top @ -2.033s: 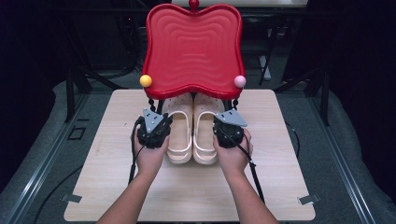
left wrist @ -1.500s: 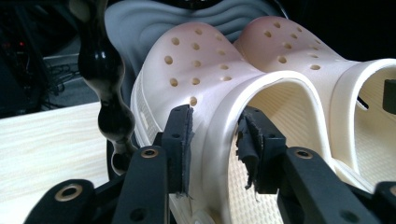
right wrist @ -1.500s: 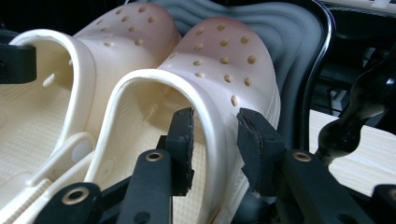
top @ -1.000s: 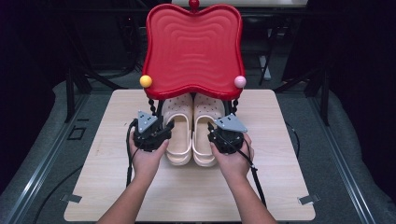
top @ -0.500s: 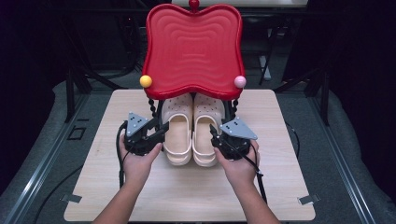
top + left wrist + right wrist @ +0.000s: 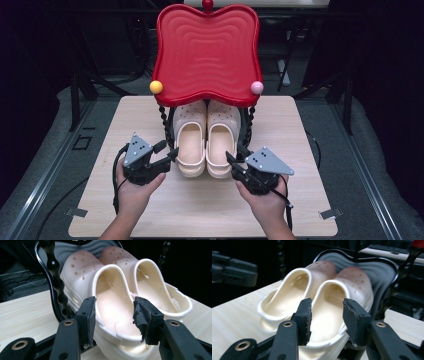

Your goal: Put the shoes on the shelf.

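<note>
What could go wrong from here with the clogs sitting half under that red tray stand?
The clogs have only their toes on the stand's lower shelf; their heels hang toward the table, so they might slide off. The left gripper and right gripper, both open with nothing between the jaws, sit close beside the heels and the beaded posts; a careless swing could nudge either.
</note>
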Action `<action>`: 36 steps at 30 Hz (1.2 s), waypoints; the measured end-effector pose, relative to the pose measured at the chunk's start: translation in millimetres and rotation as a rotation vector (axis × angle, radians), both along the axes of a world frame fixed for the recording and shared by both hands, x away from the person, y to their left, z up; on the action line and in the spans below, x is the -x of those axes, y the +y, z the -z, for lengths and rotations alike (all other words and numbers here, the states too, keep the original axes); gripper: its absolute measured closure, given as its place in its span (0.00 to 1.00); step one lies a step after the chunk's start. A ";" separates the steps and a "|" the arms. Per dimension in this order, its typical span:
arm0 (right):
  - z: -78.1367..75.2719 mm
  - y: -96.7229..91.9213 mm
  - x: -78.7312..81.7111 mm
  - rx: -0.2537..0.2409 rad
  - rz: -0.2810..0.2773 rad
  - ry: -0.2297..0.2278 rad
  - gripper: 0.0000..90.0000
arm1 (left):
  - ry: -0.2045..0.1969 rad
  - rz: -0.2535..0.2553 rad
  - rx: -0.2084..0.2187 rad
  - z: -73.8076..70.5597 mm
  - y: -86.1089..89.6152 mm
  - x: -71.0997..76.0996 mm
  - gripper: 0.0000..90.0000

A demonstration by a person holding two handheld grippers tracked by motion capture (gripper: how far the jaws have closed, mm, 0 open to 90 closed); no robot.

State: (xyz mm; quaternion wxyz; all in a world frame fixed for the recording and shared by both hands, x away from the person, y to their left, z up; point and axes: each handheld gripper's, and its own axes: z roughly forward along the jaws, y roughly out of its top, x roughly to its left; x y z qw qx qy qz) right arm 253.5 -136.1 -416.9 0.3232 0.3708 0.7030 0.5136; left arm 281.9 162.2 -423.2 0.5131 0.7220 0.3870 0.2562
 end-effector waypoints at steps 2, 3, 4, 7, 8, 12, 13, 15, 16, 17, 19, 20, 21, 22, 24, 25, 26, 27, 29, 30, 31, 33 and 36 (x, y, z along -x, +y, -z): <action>3.5 -1.6 6.5 0.003 -0.019 0.015 0.66 | 0.004 0.014 0.005 3.5 2.5 5.5 0.59; 5.5 -2.7 9.5 -0.002 -0.033 0.036 0.67 | 0.007 0.020 0.008 6.0 4.0 9.3 0.59; 8.9 -4.1 11.5 -0.008 -0.051 0.059 0.69 | 0.007 0.016 0.005 7.6 4.9 12.1 0.60; 19.2 -7.5 15.2 -0.027 -0.084 0.122 0.72 | 0.019 0.019 0.009 16.8 9.7 22.1 0.63; 21.9 -8.2 15.6 -0.023 -0.087 0.135 0.72 | 0.025 0.013 0.009 20.7 11.4 25.3 0.64; 38.7 -8.4 19.5 -0.002 -0.093 0.194 0.75 | 0.058 0.010 0.018 38.4 17.1 34.2 0.70; 42.6 -8.3 20.4 0.018 -0.092 0.200 0.76 | 0.064 0.009 0.016 41.4 17.4 35.0 0.71; 52.4 -6.2 21.2 0.038 -0.083 0.203 0.78 | 0.079 0.004 0.010 49.7 17.5 36.3 0.73; 55.5 -5.9 21.8 0.051 -0.081 0.213 0.80 | 0.092 0.005 0.005 56.1 15.9 36.4 0.75; 62.9 -4.4 21.6 0.068 -0.073 0.220 0.82 | 0.102 0.006 0.001 60.4 14.3 36.1 0.76; 70.3 -3.3 20.6 0.089 -0.064 0.242 0.85 | 0.118 0.018 -0.006 67.6 11.2 35.4 0.79; 75.2 -1.9 19.0 0.083 -0.062 0.248 0.86 | 0.126 0.019 -0.013 71.5 8.9 34.9 0.80; 78.7 -1.0 17.7 0.091 -0.067 0.272 0.86 | 0.134 0.020 -0.018 74.3 6.9 34.5 0.81; 81.4 0.1 16.7 0.100 -0.068 0.285 0.87 | 0.147 0.029 -0.025 78.9 3.8 33.3 0.82; 89.1 4.3 13.4 0.104 -0.072 0.295 0.88 | 0.173 0.046 -0.033 84.9 -1.2 31.5 0.85; 90.9 5.7 12.0 0.120 -0.080 0.320 0.89 | 0.180 0.047 -0.036 86.7 -3.1 31.0 0.86; 92.4 6.9 11.0 0.120 -0.081 0.324 0.91 | 0.189 0.053 -0.042 89.4 -5.7 29.3 0.88; 94.3 8.4 8.9 0.119 -0.085 0.330 0.92 | 0.196 0.051 -0.043 91.4 -8.6 27.9 0.89; 95.9 10.5 5.7 0.123 -0.086 0.343 0.95 | 0.203 0.057 -0.055 92.6 -11.3 26.3 0.90; 95.8 10.9 4.6 0.124 -0.090 0.351 0.96 | 0.203 0.063 -0.055 93.7 -13.8 25.0 0.91; 96.0 11.9 2.6 0.118 -0.093 0.355 0.97 | 0.205 0.064 -0.060 94.5 -15.8 24.0 0.93; 96.9 13.4 -0.7 0.112 -0.088 0.356 0.99 | 0.211 0.067 -0.068 96.1 -19.3 21.8 0.94; 98.5 14.4 -5.5 0.105 -0.091 0.387 1.00 | 0.219 0.063 -0.074 98.1 -22.3 18.1 0.96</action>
